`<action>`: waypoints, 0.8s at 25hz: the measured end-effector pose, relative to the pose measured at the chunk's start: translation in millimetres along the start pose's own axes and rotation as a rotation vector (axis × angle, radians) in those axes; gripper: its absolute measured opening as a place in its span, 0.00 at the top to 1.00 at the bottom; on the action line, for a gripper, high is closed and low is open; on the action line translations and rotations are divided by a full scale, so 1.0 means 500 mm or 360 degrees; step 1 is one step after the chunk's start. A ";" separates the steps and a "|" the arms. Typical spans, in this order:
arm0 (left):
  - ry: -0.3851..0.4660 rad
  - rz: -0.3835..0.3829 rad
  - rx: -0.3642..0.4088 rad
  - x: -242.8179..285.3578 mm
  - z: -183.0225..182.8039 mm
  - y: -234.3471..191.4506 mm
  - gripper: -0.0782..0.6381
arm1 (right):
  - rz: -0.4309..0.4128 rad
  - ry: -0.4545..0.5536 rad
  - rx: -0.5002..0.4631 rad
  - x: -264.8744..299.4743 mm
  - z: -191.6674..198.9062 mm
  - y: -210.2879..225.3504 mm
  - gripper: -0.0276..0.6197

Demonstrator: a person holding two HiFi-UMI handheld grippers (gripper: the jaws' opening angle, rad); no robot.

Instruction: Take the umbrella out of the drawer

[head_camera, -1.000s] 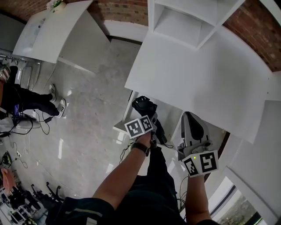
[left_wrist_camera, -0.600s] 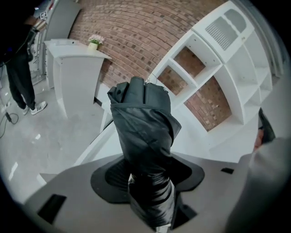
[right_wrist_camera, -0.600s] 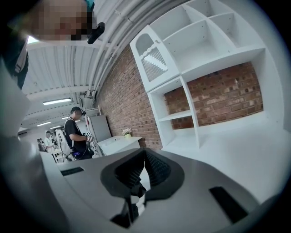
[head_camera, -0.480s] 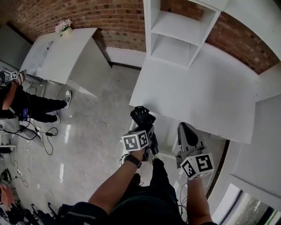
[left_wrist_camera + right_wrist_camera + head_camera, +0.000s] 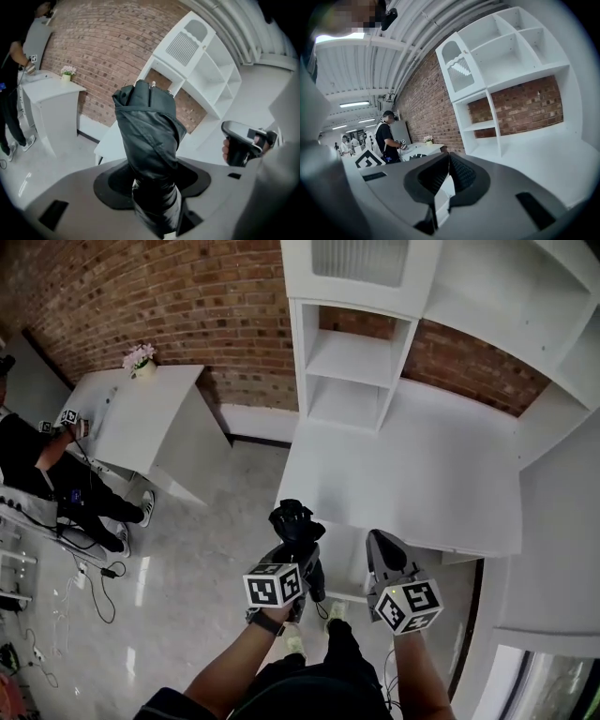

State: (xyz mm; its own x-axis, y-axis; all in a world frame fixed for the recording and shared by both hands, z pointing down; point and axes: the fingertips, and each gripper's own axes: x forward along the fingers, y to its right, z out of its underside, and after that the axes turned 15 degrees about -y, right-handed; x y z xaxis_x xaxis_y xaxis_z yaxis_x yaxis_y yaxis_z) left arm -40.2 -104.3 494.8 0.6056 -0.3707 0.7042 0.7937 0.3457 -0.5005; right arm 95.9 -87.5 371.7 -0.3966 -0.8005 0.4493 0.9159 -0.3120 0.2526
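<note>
one lift has changed things: the left tool (image 5: 154, 187), clamped on the folded black umbrella (image 5: 147, 136), has raised it clear of the drawer (image 5: 347, 568) under the bench (image 5: 422, 474), the right tool (image 5: 447, 164) closed together and empty, so the task looks about done.

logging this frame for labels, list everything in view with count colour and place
umbrella: 1, black, folded, held up in front of the desk
desk: 1, white, ahead
shelf unit: 1, white, at the desk's back
brick wall: 1, red-brown, behind
side table: 1, white, far left
flower pot: 1, pale flowers, on the side table
other person: 1, black clothes, by the side table
floor: grey, glossy
left gripper: 1, grey, shut on umbrella
right gripper: 1, grey, shut, empty
</note>
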 end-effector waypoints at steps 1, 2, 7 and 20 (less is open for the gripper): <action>0.0030 0.0009 0.0041 -0.020 -0.009 0.013 0.57 | 0.0005 0.0013 -0.0002 -0.009 -0.003 -0.005 0.95; 0.0061 0.0017 0.0082 -0.039 -0.020 0.026 0.57 | 0.0014 0.0031 -0.0008 -0.019 -0.008 -0.009 0.95; 0.0191 0.0042 0.0219 -0.131 -0.059 0.082 0.57 | 0.0057 0.0105 -0.0037 -0.065 -0.039 -0.034 0.95; 0.0480 0.0068 0.0531 -0.324 -0.172 0.183 0.57 | 0.0205 0.0302 -0.0200 -0.151 -0.164 -0.094 0.95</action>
State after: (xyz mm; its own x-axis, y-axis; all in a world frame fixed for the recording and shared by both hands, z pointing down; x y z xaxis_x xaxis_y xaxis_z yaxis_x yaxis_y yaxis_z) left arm -60.7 -86.6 291.7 0.6665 -0.5675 0.4835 0.7354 0.6070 -0.3013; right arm 87.7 -54.5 255.8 -0.2684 -0.9158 0.2989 0.9633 -0.2529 0.0903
